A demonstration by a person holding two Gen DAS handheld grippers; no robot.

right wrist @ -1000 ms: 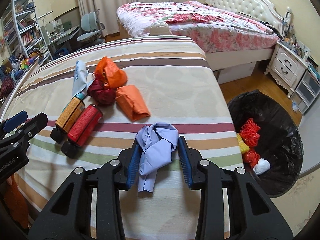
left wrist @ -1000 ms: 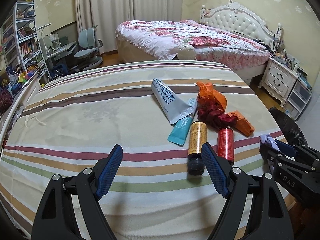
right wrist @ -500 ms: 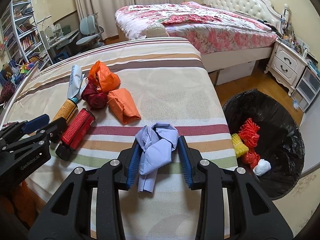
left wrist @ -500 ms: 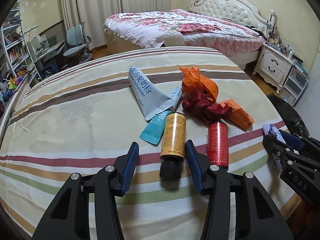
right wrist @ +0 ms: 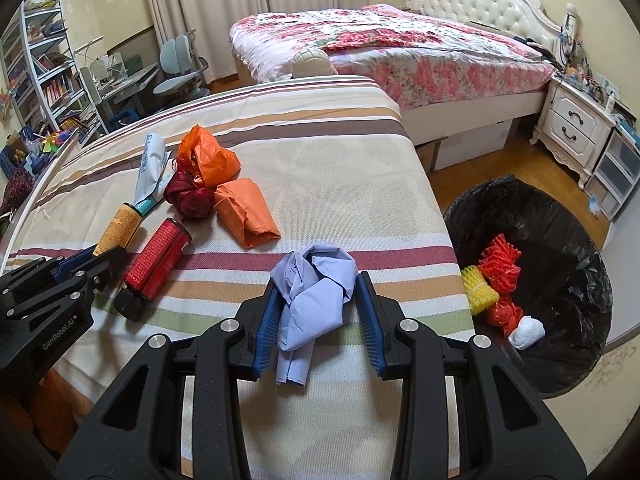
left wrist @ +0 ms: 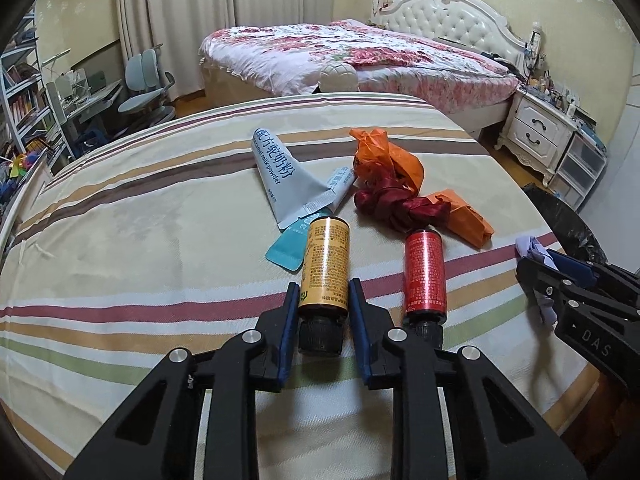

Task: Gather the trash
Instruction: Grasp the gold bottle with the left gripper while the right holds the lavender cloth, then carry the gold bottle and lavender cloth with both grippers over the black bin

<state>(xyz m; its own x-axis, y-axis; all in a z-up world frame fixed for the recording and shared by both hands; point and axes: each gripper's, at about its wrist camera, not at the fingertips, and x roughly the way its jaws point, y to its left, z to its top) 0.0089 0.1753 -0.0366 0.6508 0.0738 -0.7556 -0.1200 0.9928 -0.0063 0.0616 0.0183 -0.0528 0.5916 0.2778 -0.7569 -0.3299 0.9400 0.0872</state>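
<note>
On the striped counter [right wrist: 328, 184], left gripper [left wrist: 323, 322] fingers clamp the yellow bottle [left wrist: 325, 269]; right gripper [right wrist: 316, 314] pinches crumpled blue paper [right wrist: 314, 288]. Bin [right wrist: 560, 224] stands beside the counter, floral bed [right wrist: 380, 40] beyond.

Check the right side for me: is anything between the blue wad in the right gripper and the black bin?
Nothing visible. The right gripper holds the blue wad near the bed's right edge; the open black bin stands just beyond that edge, with only bare striped sheet between.
</note>
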